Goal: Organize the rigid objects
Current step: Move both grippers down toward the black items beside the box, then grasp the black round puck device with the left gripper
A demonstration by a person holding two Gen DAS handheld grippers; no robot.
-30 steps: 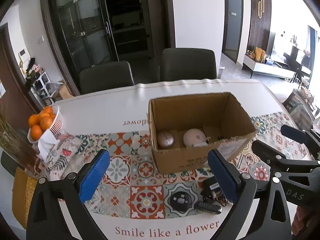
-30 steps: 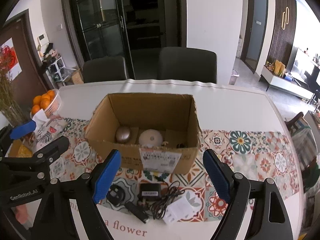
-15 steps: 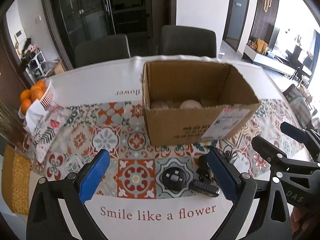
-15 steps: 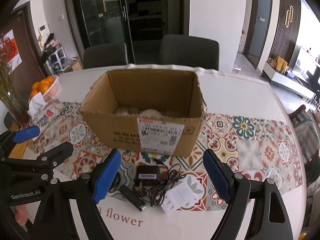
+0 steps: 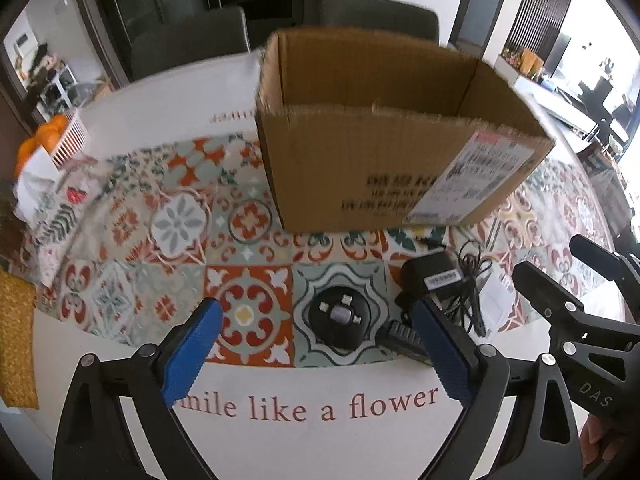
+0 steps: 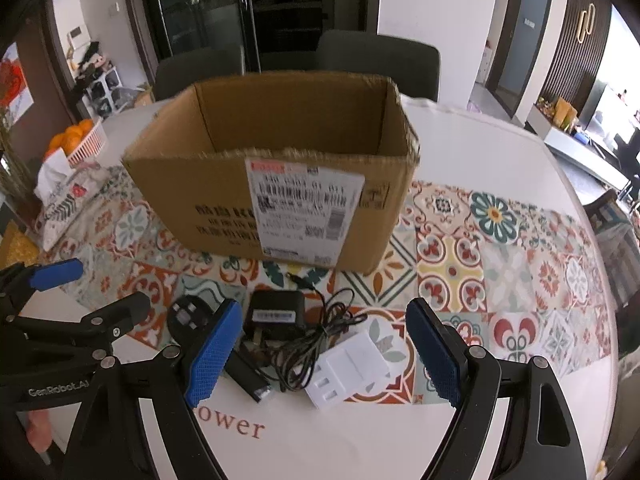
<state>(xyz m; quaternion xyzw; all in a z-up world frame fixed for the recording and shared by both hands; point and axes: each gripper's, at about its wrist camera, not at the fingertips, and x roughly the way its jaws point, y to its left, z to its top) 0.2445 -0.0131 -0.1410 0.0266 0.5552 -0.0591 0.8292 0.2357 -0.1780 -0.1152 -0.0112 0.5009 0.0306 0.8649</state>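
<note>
Left gripper [image 5: 316, 360]: jaws apart, just been closing, nothing between them; right gripper [image 6: 322, 356]: apart, empty. Outstanding, before the cardboard box [image 6: 280, 184]: round black puck [image 5: 339, 317], black adapter [image 6: 276, 314] with cord, black stick [image 6: 250, 378], white plug [image 6: 348, 372]. Box interior hidden; progress inside cannot be told.

Bright daylight floods in from the windows [image 5: 600, 80] far right of the cardboard box [image 5: 384, 168], blown out to white glare there; the box label is smeared by motion blur, shadows under it are soft, and fisheye bending curves the table [image 6: 500, 152] edge into dark corners
</note>
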